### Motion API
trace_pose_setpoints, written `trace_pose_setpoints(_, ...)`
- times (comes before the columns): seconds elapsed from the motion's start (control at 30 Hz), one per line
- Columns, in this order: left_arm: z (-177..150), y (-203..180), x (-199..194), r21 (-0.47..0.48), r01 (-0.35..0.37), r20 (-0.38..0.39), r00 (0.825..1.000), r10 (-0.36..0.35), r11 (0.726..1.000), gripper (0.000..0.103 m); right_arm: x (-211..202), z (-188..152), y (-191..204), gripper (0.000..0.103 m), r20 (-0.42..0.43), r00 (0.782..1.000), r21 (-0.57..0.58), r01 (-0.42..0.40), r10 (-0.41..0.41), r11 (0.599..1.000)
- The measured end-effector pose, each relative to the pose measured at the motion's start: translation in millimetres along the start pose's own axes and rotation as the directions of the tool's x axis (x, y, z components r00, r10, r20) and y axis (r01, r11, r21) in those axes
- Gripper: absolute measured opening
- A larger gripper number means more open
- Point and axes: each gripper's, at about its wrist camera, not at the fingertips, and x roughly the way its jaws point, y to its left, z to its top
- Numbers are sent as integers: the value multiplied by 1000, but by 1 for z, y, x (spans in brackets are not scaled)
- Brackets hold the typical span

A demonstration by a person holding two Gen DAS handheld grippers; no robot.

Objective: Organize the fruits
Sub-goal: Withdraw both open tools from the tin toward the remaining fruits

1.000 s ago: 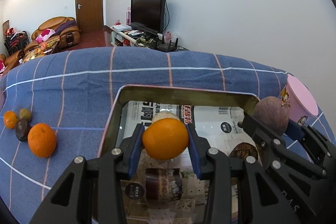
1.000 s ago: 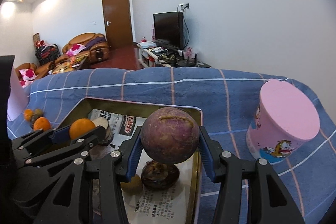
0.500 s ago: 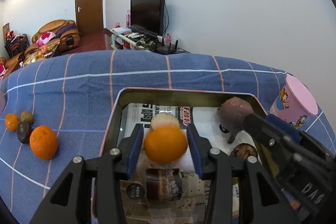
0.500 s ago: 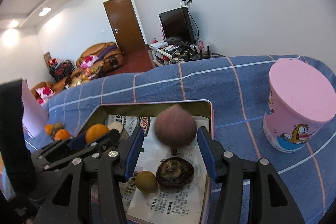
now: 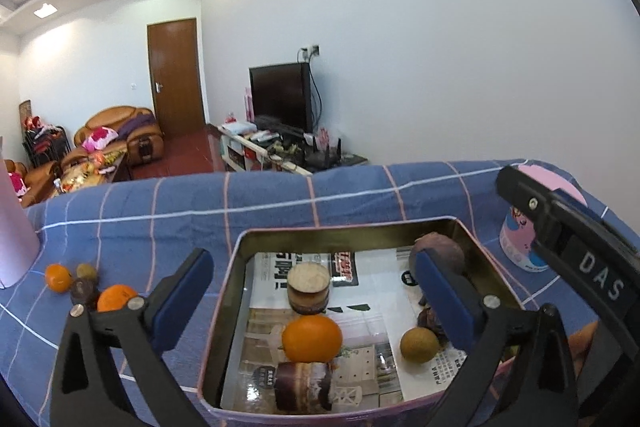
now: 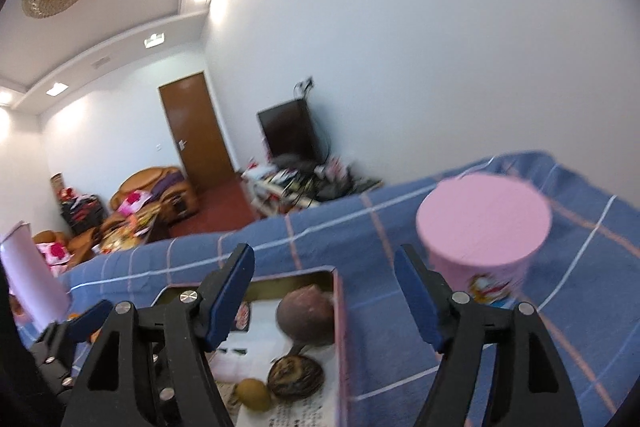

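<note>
Both my tongs, left [image 5: 312,301] and right [image 6: 324,291], have just been opening and grip nothing. Smooth round orange [image 5: 312,338] and dull purple fruit [image 6: 306,315] lie in the tin [image 5: 340,235].

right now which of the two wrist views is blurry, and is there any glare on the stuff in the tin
The right wrist view is motion-smeared: the pink tub and the purple fruit have soft edges. The left wrist view is sharp; there the orange is crisp, and ceiling light glares off the glossy paper lining the tin. Both views bend straight lines, fisheye style.
</note>
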Motion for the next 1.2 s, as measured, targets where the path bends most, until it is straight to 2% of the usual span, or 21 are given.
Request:
trace_pose_setpoints(0.07,0,1,-6,-5,-13,29,999,13,1000,103,-5,2,2,75,36,999,-19,29,-28,999)
trace_pose_setpoints(0.17,-2,4,-14,-22,-47,69,996,49,999,103,-14,3,-2,85,92,994,-19,69,-67,997)
trace_pose_setpoints(0.4,-11,22,-37,-82,-70,147,986,82,994,103,-32,2,-5,85,159,985,1,73,-72,997)
trace_pose_setpoints(0.53,-14,32,-43,-103,-81,142,985,96,991,103,-44,-2,-7,86,158,983,40,92,-97,995)
trace_pose_setpoints(0.67,-19,43,-50,-115,-95,147,983,111,989,103,-58,-9,-4,86,148,985,65,77,-86,995)
trace_pose_setpoints(0.87,-26,62,-62,-124,-129,139,979,146,984,103,-81,-15,10,86,215,970,49,107,-115,993)
trace_pose_setpoints(1.1,-33,87,-73,-111,-162,141,974,177,981,103,-86,-23,29,86,169,973,40,150,-155,988)
trace_pose_setpoints(1.2,-36,98,-77,-93,-165,140,974,176,982,103,-87,-27,42,86,157,977,22,145,-146,989)
